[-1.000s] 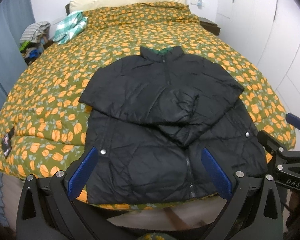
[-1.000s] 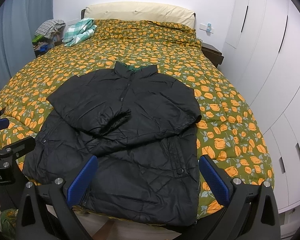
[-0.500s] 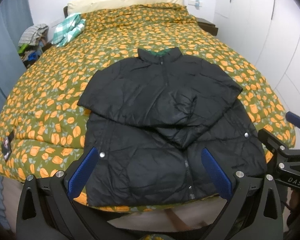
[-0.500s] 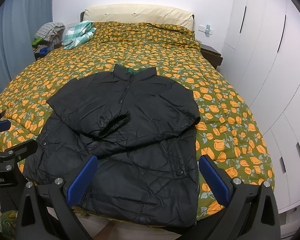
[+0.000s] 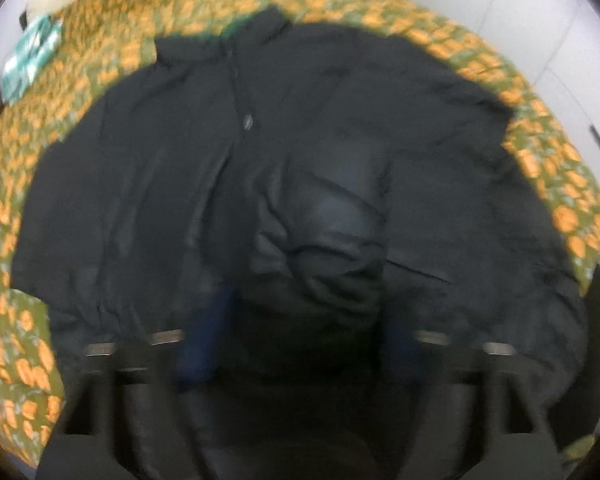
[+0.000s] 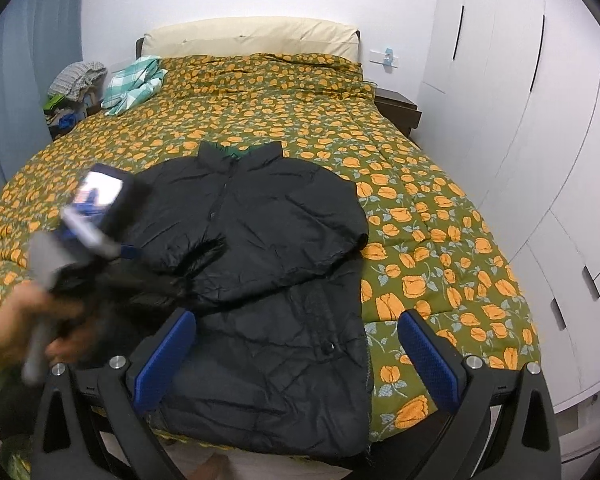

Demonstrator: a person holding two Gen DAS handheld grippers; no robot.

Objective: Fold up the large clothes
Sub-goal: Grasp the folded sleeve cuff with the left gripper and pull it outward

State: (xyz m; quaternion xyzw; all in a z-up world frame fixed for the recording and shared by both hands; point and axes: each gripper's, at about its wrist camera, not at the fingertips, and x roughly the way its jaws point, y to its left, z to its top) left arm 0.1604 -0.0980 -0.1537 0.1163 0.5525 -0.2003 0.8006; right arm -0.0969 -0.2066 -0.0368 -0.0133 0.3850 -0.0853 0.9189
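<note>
A black puffer jacket lies face up on the bed, both sleeves folded across its chest, hem at the near edge. In the blurred left wrist view the jacket fills the frame and my left gripper is low over its folded sleeve cuff, its blue fingers apart on either side of the fabric. The left gripper with the hand on it also shows in the right wrist view, at the jacket's left side. My right gripper is open and empty above the jacket's hem.
The bed has an orange-flowered green quilt and a cream headboard. A checked green cloth lies at the far left. A heap of clothes sits beside the bed. White wardrobes line the right side.
My left gripper has swung fast forward and down onto the jacket's folded sleeve, blurring its view. My right gripper has stayed almost still, open above the hem.
</note>
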